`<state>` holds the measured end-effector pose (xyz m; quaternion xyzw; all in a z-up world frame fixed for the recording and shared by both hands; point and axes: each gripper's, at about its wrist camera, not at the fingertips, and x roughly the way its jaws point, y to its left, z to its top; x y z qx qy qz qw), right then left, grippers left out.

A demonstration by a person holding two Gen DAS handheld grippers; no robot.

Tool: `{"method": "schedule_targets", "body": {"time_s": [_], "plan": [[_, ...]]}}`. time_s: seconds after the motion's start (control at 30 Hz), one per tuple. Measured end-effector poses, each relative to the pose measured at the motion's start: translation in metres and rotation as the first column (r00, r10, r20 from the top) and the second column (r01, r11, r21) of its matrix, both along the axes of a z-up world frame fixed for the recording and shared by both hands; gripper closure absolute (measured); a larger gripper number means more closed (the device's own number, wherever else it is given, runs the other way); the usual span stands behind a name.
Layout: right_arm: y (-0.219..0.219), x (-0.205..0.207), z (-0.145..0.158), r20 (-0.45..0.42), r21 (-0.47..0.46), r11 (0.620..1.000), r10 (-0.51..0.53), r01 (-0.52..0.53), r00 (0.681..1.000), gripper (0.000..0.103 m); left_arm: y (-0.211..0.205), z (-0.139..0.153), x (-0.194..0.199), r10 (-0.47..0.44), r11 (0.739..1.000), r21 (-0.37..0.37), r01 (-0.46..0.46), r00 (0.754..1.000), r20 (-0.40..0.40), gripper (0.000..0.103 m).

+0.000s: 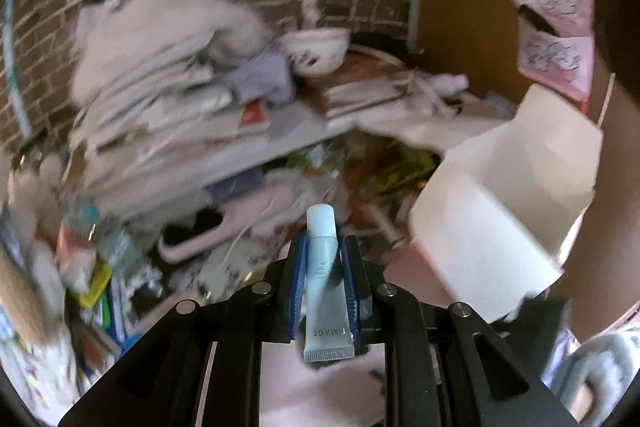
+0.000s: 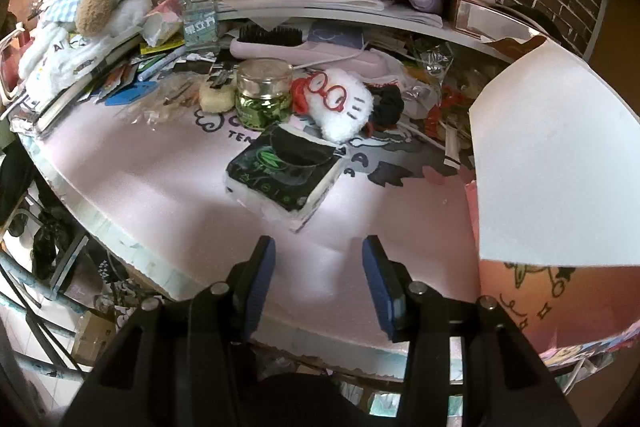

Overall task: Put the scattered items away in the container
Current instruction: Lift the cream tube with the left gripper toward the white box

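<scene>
Left claw (image 1: 325, 267) pinches a light, squashy blue tube (image 1: 325, 267) mid-body, left of the white container (image 1: 500, 203); right claw (image 2: 318, 283) gapes wide.

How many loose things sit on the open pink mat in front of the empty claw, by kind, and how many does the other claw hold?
Tissue packs: 1, green and black
Glass jars: 1, gold lid
Plush toys with red glasses: 1
Tubes in the left claw: 1, pale blue
Total: 4
The right claw is open and empty.
</scene>
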<state>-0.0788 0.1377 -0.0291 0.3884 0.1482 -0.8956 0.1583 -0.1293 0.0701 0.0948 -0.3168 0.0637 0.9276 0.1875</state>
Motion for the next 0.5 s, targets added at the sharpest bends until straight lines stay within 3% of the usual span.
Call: {"method": "schedule_targets", "body": {"time_s": [0.27,0.5], "plan": [[0.002,-0.001,0.0,0.006,-0.009,1.0,-0.001,0.001,1.0,0.061,0.054,0.034,-0.003,-0.214,0.976,-0.03,0.214,0.977,-0.001,0.09],[0.003,-0.004,0.0,0.01,-0.016,1.0,0.0,0.0,1.0,0.061,0.111,0.043,-0.011,-0.402,0.909,-0.079,0.41,0.911,0.094,0.09]]}}
